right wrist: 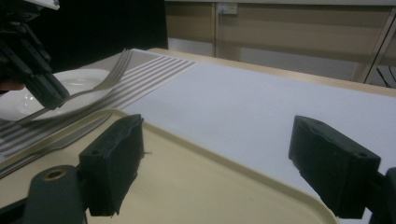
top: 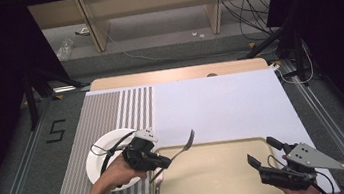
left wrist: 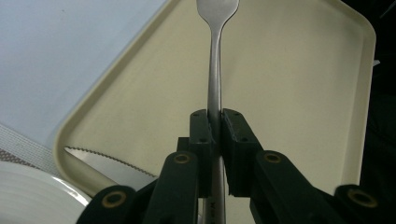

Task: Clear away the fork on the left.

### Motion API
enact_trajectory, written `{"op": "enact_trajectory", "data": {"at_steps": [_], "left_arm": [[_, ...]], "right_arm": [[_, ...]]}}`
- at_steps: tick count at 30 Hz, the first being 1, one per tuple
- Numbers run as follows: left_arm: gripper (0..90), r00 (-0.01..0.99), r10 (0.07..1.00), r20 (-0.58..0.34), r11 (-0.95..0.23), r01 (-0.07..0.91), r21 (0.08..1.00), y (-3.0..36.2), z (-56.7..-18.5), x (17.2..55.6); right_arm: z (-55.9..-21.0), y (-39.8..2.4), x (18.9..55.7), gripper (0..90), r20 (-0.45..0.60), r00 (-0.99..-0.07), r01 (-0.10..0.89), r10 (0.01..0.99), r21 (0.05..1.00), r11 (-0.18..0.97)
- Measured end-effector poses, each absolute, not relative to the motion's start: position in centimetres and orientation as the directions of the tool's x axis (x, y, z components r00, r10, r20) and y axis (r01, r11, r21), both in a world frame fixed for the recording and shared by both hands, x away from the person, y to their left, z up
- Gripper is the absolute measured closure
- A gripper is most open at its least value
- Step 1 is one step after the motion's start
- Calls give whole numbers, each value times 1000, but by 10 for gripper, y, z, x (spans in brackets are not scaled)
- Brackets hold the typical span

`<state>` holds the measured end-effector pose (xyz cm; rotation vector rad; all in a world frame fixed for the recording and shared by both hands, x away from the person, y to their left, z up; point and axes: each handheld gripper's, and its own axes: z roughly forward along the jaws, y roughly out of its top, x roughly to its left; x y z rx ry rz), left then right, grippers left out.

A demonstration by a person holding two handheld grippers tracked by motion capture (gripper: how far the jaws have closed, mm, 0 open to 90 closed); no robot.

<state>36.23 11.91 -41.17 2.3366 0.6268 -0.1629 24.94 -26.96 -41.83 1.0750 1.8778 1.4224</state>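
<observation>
Fork [left wrist: 214, 70] — clamped mid-handle in left tool [top: 164, 161], tines ahead, above tray [left wrist: 299, 93]. Right tool [top: 262, 153] — jaws apart, empty. Risk: thin handle pivots, slips onto knife [left wrist: 112, 161] below.

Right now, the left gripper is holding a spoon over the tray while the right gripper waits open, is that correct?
Not quite: it is a fork, not a spoon. The right gripper view shows its tines, and the left gripper view shows the left gripper shut on its handle over the tray. The rest stands: the right gripper waits open, holding nothing.
</observation>
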Motion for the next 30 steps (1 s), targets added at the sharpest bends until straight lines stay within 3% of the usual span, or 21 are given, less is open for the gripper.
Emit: {"op": "enact_trajectory", "data": {"at_steps": [11, 30], "left_arm": [[829, 892, 336, -302, -692, 451, 564, 101, -428, 336], [829, 886, 316, -340, -739, 455, 497, 81, -453, 307]], "right_arm": [[-418, -269, 249, 190, 38, -534, 266, 845, 956, 125], [-418, -268, 249, 191, 39, -538, 266, 842, 956, 125]]}}
